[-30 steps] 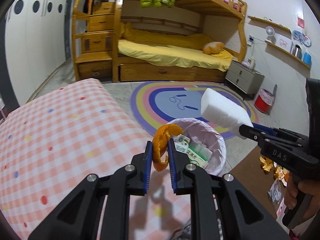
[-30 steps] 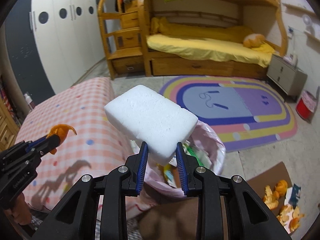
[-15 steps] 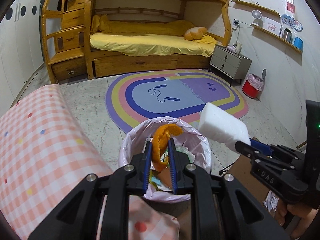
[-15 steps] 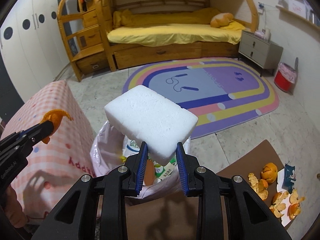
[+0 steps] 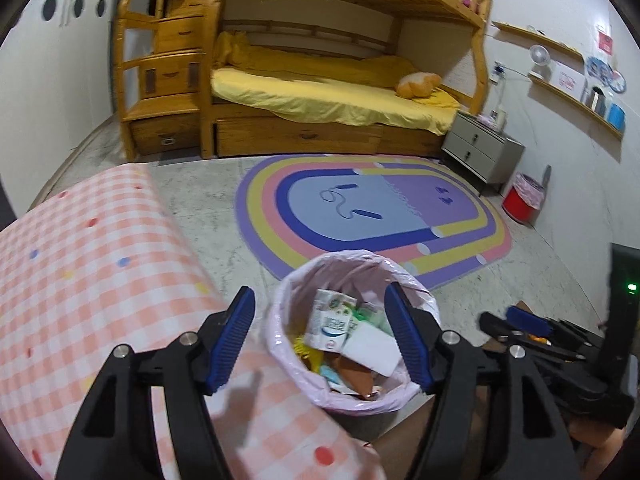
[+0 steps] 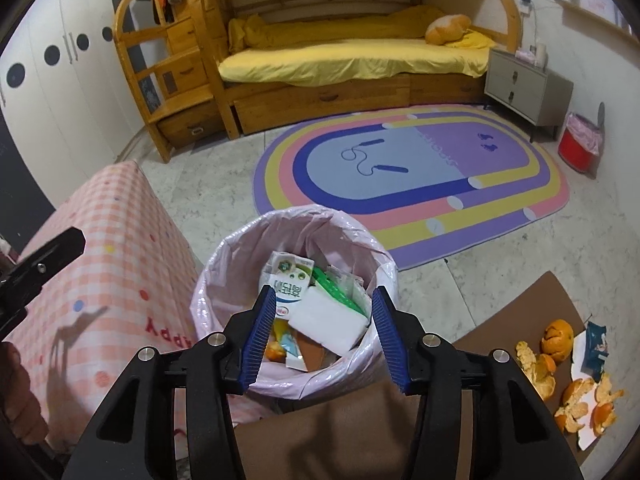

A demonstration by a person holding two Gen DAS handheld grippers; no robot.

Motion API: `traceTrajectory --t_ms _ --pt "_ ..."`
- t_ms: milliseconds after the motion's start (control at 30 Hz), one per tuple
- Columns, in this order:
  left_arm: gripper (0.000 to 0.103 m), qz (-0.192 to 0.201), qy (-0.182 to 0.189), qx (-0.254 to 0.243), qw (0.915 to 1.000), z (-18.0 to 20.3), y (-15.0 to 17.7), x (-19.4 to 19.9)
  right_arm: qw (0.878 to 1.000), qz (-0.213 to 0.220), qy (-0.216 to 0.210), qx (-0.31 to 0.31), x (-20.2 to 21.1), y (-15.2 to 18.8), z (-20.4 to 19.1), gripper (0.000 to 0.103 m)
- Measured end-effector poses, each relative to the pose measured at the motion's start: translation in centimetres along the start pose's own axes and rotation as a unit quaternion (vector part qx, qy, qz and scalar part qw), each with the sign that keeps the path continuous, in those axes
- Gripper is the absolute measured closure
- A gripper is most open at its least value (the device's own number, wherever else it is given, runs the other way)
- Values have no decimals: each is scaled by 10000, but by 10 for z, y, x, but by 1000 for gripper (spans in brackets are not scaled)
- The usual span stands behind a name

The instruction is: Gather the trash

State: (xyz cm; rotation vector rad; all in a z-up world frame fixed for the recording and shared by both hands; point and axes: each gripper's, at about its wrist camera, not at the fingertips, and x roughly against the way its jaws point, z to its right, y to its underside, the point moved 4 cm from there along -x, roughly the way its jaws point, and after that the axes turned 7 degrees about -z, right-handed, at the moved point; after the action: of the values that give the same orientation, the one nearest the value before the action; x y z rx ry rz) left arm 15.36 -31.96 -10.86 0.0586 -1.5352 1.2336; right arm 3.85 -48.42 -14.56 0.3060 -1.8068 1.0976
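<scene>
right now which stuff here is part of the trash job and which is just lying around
Job: lined bin, white foam block and milk carton inside it, orange peels, torn wrapper.

Lying about: rainbow rug, bunk bed, nightstand, red bin.

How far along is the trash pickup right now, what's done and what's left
Done: the white foam block lies in the lined trash bin with a milk carton and other rubbish. In hand: nothing; the left gripper and right gripper are both open over the bin. Left: orange peels and a wrapper lie on the brown surface to the right.
</scene>
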Motion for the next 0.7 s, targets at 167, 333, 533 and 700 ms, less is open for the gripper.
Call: traceTrajectory --t_ms 167,333,533,700 --pt "34 233 -447 372 9980 -35 6 42 9990 274 -328 110 49 3 -15 44" --pt "29 460 -1104 493 9916 -61 23 95 9947 440 -725 581 94 13 -51 26" --pt "11 379 -1677 684 9827 -83 63 155 9835 540 -1015 1396 135 33 -109 12" --pt "7 252 -1982 1038 9743 -98 92 197 9712 410 -1267 1975 158 54 -153 11"
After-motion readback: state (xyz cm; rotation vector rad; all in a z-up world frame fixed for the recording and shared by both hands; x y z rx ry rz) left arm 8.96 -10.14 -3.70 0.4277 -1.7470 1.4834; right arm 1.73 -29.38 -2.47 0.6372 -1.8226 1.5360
